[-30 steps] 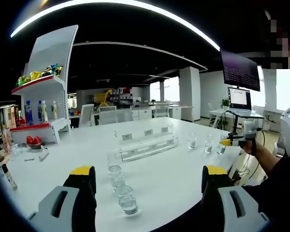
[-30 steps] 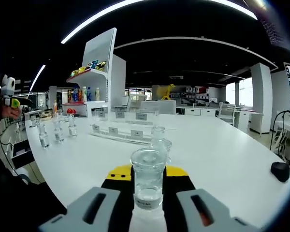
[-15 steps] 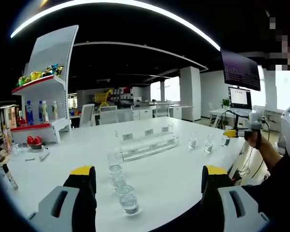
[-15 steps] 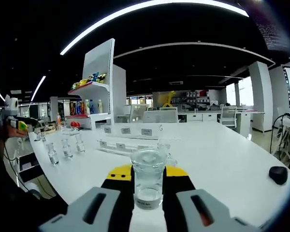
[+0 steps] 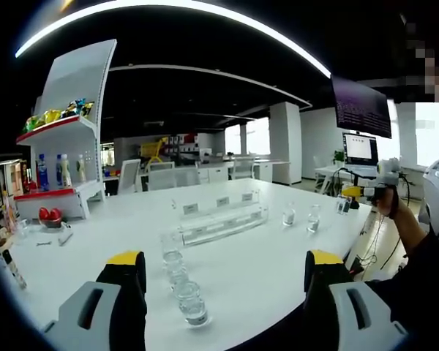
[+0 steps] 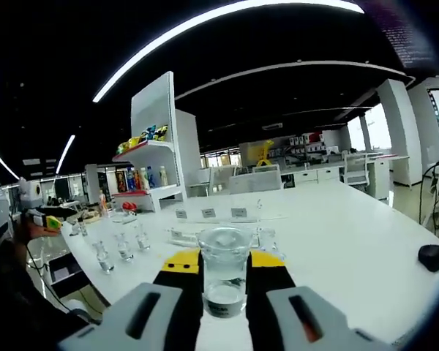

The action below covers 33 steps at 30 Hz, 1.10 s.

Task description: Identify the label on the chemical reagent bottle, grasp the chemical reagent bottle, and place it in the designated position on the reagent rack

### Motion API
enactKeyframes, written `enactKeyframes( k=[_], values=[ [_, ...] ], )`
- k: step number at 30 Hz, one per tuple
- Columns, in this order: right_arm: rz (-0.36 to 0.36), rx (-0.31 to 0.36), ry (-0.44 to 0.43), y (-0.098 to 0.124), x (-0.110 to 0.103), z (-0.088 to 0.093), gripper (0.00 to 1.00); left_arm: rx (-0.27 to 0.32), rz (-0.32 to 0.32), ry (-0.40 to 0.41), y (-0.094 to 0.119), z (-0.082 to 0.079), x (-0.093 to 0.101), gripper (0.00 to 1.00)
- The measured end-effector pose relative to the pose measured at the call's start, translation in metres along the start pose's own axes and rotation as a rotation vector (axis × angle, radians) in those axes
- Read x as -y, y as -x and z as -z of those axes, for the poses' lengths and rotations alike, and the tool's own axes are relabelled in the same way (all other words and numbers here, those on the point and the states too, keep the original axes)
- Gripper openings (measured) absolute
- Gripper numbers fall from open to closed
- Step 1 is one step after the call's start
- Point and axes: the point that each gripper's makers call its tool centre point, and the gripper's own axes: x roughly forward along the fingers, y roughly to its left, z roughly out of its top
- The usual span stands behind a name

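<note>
We have the right gripper (image 6: 224, 281) pinching a clear glass reagent bottle (image 6: 223, 269), jaws closed on its lower body, bottle upright and lifted off the white table (image 6: 351, 227); in the left gripper view that same gripper (image 5: 362, 191) sits at the far right, out past the table edge, held by the person's hand (image 5: 386, 196). Bottle label is too small and blurred to read, so we can't say which slot it belongs to. The left gripper (image 5: 223, 289) has jaws spread wide with nothing between them, hovering low over the near edge of the table. Just ahead of it a short row of glass bottles (image 5: 181, 281) stands on the table, and beyond that the clear acrylic reagent rack (image 5: 223, 221) with small label cards (image 5: 192, 208) behind it. Two more bottles (image 5: 300, 216) stand to the right of the rack. A white display shelf (image 5: 62, 157) with drinks and snacks stands far left. We judge the carry toward the rack is the step in hand. Risks: smooth glass held low may slip or tilt in the pinch; swinging in over the table could clip the two standing bottles; with the label unread the bottle could go to the wrong position; a hard set-down could knock the light rack.
</note>
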Motion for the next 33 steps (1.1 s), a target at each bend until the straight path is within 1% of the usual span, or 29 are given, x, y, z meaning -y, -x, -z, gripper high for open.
enactKeyframes(
  k=[2, 6, 12, 14, 18, 22, 25, 29, 33],
  values=[
    [-0.007, 0.0, -0.001, 0.0, -0.003, -0.003, 0.18, -0.005, -0.003, 0.001, 0.0, 0.001, 0.0, 0.89],
    [-0.003, -0.01, 0.04, -0.003, -0.006, -0.006, 0.18, -0.008, -0.017, 0.009, 0.002, 0.002, -0.004, 0.92],
    [-0.022, -0.005, 0.054, -0.013, -0.011, -0.014, 0.18, -0.01, -0.019, 0.004, 0.002, 0.003, -0.004, 0.93],
    [-0.029, 0.001, 0.056, -0.019, -0.01, -0.019, 0.18, -0.012, -0.024, -0.004, 0.002, 0.003, -0.004, 0.95],
    [-0.051, 0.017, 0.045, -0.033, -0.012, -0.031, 0.18, -0.027, -0.037, -0.018, 0.001, 0.005, -0.007, 0.95],
    [-0.068, 0.019, 0.056, -0.048, -0.018, -0.038, 0.18, -0.036, -0.035, -0.023, 0.0, 0.006, -0.008, 0.95],
    [-0.08, 0.017, 0.066, -0.06, -0.022, -0.043, 0.18, -0.033, -0.033, -0.023, 0.0, 0.004, -0.009, 0.95],
    [-0.104, 0.029, 0.048, -0.076, -0.028, -0.054, 0.18, -0.032, -0.03, -0.026, 0.0, 0.003, -0.009, 0.95],
    [-0.114, 0.042, 0.055, -0.089, -0.036, -0.062, 0.18, -0.032, -0.025, -0.033, 0.0, 0.003, -0.008, 0.95]
  ],
)
